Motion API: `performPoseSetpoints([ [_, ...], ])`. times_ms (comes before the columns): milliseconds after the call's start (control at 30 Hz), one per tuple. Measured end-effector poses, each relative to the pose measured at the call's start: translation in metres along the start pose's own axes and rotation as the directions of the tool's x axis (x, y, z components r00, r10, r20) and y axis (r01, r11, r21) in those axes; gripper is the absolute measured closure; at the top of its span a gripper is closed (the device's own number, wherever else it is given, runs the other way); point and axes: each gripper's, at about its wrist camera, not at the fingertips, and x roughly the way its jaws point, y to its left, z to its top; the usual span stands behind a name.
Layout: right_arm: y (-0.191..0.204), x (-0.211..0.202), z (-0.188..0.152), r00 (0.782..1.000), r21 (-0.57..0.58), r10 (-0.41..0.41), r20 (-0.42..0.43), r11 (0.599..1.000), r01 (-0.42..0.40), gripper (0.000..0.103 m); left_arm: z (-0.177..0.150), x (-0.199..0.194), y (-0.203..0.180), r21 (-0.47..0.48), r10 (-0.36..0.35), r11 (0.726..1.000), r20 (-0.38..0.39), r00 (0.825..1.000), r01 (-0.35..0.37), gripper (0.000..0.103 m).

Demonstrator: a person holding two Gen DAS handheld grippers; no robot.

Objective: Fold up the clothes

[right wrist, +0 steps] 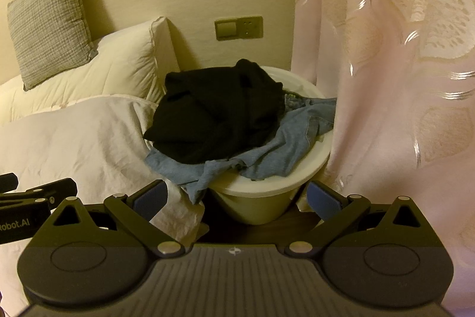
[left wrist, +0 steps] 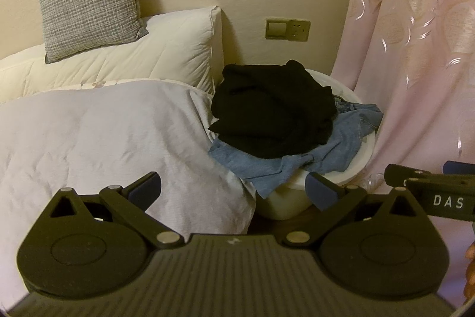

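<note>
A soft, crumpled black garment (left wrist: 273,106) lies heaped on faded blue denim (left wrist: 285,165) draped over a round white plastic tub (right wrist: 267,192) beside the bed, both hand-held grippers (left wrist: 233,189) (right wrist: 236,199) spread and empty.

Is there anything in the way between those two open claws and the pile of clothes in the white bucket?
Nothing visible blocks them. The black garment lies on top of the blue garment in the white bucket, straight ahead of the open left gripper and right gripper. The duvet and curtain only flank it.
</note>
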Motion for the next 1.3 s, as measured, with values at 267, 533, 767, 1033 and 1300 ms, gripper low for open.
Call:
performPoseSetpoints([
  [267, 0.002, 0.004, 0.004, 1.0, -0.001, -0.005, 0.006, 1.0, 0.005, 0.0, 0.003, 0.003, 0.001, -0.004, -0.003, 1.0, 0.004, 1.0, 0.003, 0.001],
  [533, 0.004, 0.007, 0.005, 1.0, -0.004, -0.013, 0.01, 1.0, 0.013, 0.0, 0.007, 0.006, 0.004, -0.002, -0.009, 1.0, 0.006, 1.0, 0.009, 0.001],
  [767, 0.007, 0.01, 0.008, 1.0, -0.01, -0.017, 0.011, 1.0, 0.018, 0.0, 0.009, 0.011, 0.006, 0.0, -0.01, 1.0, 0.004, 1.0, 0.01, 0.001],
  [1033, 0.013, 0.014, 0.009, 1.0, -0.008, -0.026, 0.011, 1.0, 0.026, 0.0, 0.009, 0.016, 0.013, 0.008, -0.02, 1.0, 0.003, 1.0, 0.02, 0.001],
  [1300, 0.019, 0.021, 0.013, 0.999, -0.004, -0.032, -0.003, 0.999, 0.032, 0.0, 0.011, 0.026, 0.019, 0.03, -0.03, 0.999, -0.013, 0.999, 0.03, 0.001],
])
